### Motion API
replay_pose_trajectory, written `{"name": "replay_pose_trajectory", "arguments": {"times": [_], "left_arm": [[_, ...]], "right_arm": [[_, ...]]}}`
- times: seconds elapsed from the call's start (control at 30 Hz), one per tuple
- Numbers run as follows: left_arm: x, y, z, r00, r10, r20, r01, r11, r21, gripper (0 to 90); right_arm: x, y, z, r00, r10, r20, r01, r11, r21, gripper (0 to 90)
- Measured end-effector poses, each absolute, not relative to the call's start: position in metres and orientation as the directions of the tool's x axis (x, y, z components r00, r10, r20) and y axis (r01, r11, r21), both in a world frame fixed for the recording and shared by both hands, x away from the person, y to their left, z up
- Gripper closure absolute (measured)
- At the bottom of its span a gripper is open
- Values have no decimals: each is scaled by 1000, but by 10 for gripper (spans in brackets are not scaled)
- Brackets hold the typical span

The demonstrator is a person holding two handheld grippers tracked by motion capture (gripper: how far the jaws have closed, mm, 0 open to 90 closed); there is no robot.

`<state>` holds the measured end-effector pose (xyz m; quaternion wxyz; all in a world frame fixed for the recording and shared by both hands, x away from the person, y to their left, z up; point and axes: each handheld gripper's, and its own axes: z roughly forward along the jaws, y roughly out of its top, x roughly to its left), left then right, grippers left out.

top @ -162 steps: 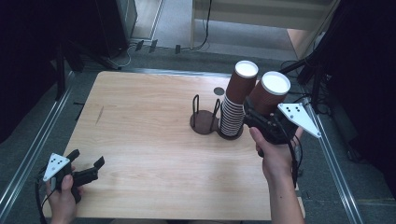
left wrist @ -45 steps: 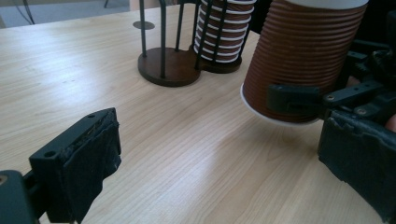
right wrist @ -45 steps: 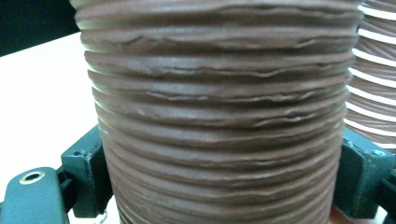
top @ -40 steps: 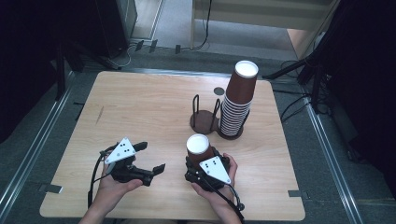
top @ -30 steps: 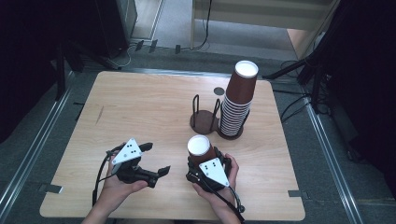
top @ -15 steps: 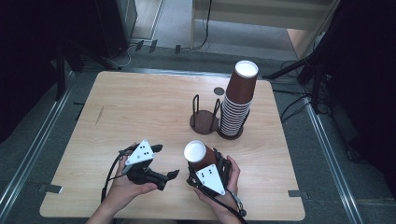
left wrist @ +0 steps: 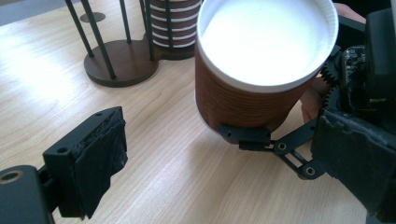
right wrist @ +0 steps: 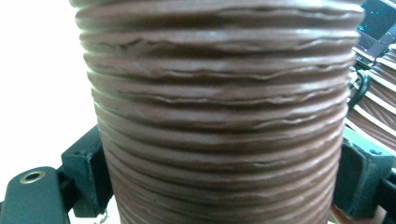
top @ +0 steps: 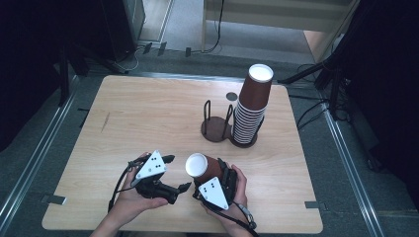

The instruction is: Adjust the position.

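Right gripper: my jaws clamp the brown ribbed cup at mid-wall, mouth tilted toward my left gripper.
Left gripper: jaws spread wide, empty, just beside the cup's rim.
Cup stack: ahead of both grippers, in the holder.
Risk: excess squeeze likely buckles the thin wall; a loose grip lets the cup slip onto the table.

Ribbed brown paper cup, matt outside, smooth white inside. Light wood-grain table has a soft sheen. The jaw pads look like rough black foam, perhaps.
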<state>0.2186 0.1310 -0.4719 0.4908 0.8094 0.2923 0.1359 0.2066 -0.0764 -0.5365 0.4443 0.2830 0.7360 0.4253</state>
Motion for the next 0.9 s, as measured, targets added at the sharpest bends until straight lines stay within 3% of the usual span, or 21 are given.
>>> {"name": "replay_pose_trajectory", "arguments": {"times": [0.77,0.9], "left_arm": [[209,122,-470,841,539,47,250,-464,850,77],[207,121,-469,839,540,68,235,-473,849,125]], "right_arm": [[197,-64,-541,-546,710,-444,-44,506,862,117],[196,-62,-542,-559,700,-445,-50,508,860,117]]}}
